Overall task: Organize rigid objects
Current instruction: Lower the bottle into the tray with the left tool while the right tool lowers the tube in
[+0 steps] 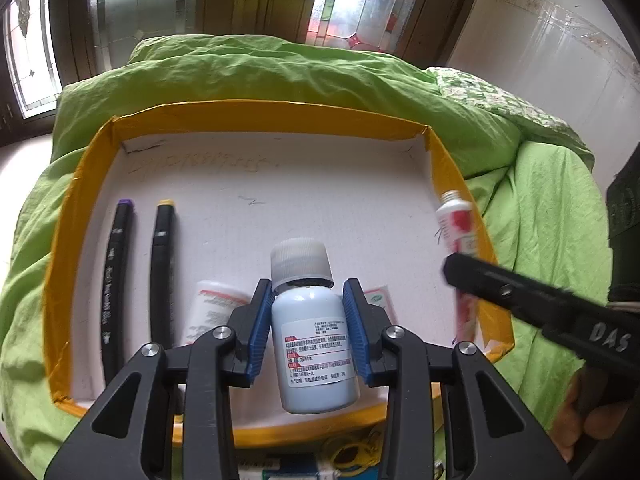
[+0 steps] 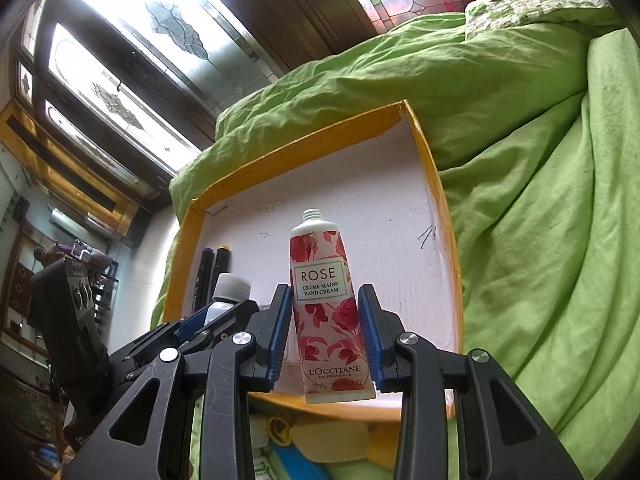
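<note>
Both your hands are loaded. Left gripper [image 1: 308, 312]: its fingers [image 1: 260, 322] are clamped on the bottle [image 1: 314, 334], pale blue body, white cap [image 1: 301, 261] pointing to 12 o'clock, so its long axis runs straight out along the fingers. Right gripper [image 2: 325, 330]: fingers [image 2: 280, 332] closed on the tube [image 2: 326, 312], a rose hand cream with no cap, its threaded neck at 12 o'clock and tipped a little toward 11. Both items hang over the near half of the tray [image 1: 276, 118], a yellow-rimmed box with a white floor lying on the green bedding [image 1: 280, 68]. The relation to watch is side by side: in the left view your tube sits at 3 o'clock from the bottle, above the tray's right wall, while the bottle is over the middle. Already in the tray: two markers [image 1: 138, 280] at 9 o'clock, lying parallel and lengthwise, and a white tube [image 1: 210, 308] just left of the bottle, partly hidden behind the fingers. Judgement: the open floor runs from 12 to 2 o'clock; laying each item lengthwise, parallel to the markers, would suit. Mind the right wall when lowering the tube.
</note>
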Demonstrator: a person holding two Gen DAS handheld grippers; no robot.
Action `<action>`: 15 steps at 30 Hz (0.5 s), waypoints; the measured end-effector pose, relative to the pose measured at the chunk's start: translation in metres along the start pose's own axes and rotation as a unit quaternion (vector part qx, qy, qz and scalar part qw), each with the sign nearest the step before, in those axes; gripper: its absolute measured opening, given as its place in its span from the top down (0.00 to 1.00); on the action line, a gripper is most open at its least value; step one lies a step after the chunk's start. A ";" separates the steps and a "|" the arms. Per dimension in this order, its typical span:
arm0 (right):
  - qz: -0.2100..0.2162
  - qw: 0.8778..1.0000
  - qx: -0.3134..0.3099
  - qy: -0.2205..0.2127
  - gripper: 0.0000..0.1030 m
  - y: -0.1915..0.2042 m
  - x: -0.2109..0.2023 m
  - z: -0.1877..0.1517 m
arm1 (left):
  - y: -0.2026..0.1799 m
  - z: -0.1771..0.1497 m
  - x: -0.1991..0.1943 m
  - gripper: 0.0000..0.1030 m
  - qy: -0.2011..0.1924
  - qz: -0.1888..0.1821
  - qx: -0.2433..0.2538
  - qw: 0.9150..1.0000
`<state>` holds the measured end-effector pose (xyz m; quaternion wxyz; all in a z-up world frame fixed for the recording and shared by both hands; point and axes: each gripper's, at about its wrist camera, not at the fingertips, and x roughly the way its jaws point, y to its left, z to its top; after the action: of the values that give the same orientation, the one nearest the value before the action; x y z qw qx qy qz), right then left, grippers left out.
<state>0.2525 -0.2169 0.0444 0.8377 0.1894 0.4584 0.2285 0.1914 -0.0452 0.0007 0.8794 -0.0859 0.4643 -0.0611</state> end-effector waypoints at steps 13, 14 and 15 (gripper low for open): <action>-0.059 0.998 -0.018 0.020 0.71 -0.014 0.018 -0.008 | -0.003 -0.005 -0.003 0.68 -0.012 0.004 0.022 1.000; -0.060 0.998 -0.018 0.020 0.71 -0.015 0.018 -0.007 | -0.002 -0.005 -0.003 0.68 -0.011 0.005 0.025 1.000; -0.061 0.998 -0.020 0.020 0.71 -0.014 0.018 -0.008 | 0.000 -0.005 -0.003 0.68 -0.009 0.007 0.027 1.000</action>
<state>0.2573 -0.2180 0.0208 0.8445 0.1401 0.4809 0.1895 0.1858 -0.0454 0.0005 0.8860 -0.0591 0.4550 -0.0668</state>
